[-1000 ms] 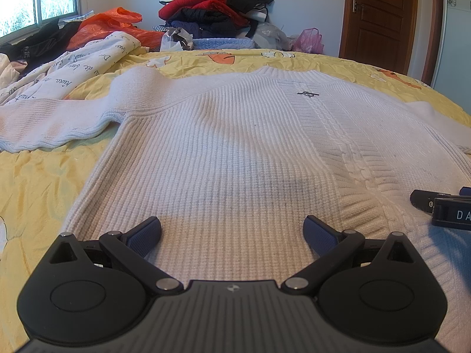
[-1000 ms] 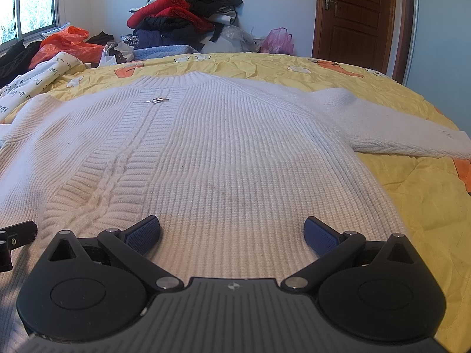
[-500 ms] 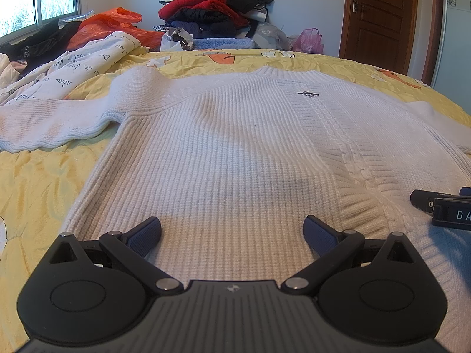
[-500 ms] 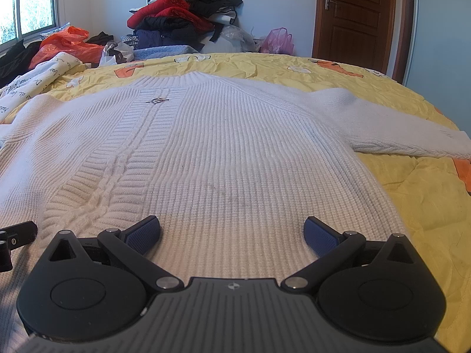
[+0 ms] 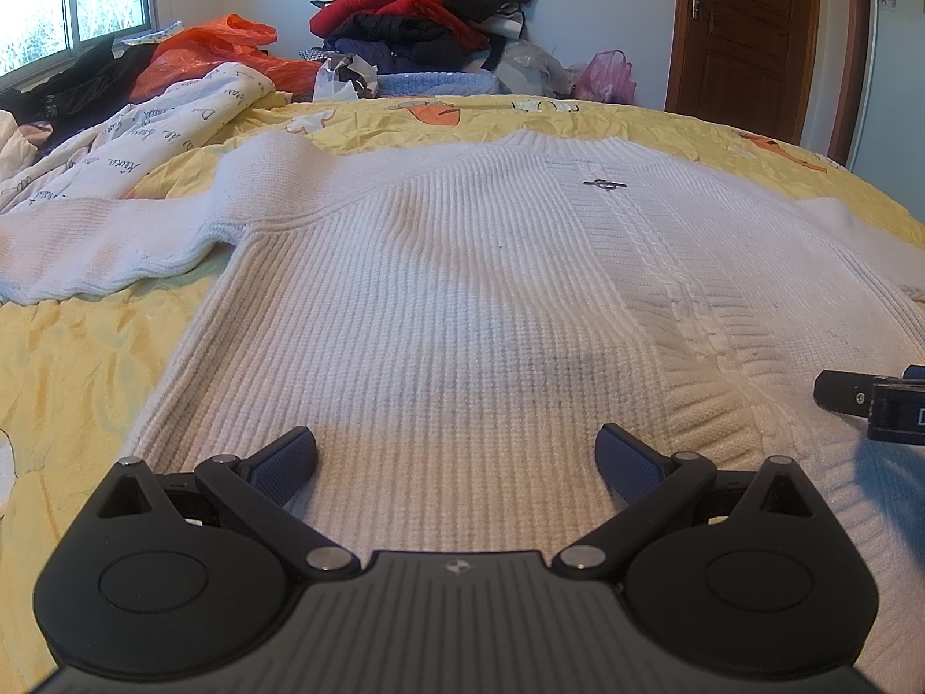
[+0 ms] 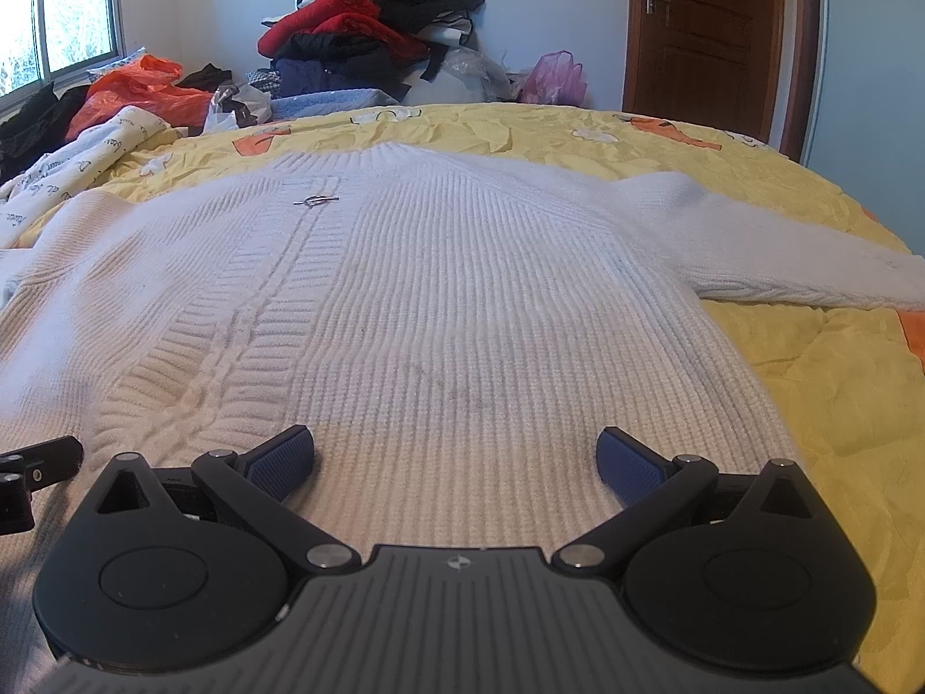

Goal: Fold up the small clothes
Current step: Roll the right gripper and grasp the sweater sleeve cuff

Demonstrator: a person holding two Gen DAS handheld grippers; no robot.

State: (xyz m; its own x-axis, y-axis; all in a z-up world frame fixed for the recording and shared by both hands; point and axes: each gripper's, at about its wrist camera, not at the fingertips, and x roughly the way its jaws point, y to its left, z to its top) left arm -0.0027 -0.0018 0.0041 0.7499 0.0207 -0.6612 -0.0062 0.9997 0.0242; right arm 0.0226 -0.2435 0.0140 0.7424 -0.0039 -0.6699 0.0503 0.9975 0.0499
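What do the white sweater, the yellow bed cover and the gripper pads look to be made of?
White sweater: chunky knit yarn, matte, with ribbing and a cable column; fibre unclear. Yellow bed cover: thin woven fabric, slight sheen, crinkled all over. Left gripper pads: likely blue rubber, finely textured.

Both tongs (image 5: 457, 457) (image 6: 457, 457): black ribbed body, silver pivot screws, blue pads (image 5: 286, 460), prob. textured.

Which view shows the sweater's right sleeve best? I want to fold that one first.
The right wrist view: the right sleeve lies stretched across the yellow bedspread, visible from shoulder nearly to the frame edge. The left wrist view shows only its shoulder end at the far right, cut off by the frame.
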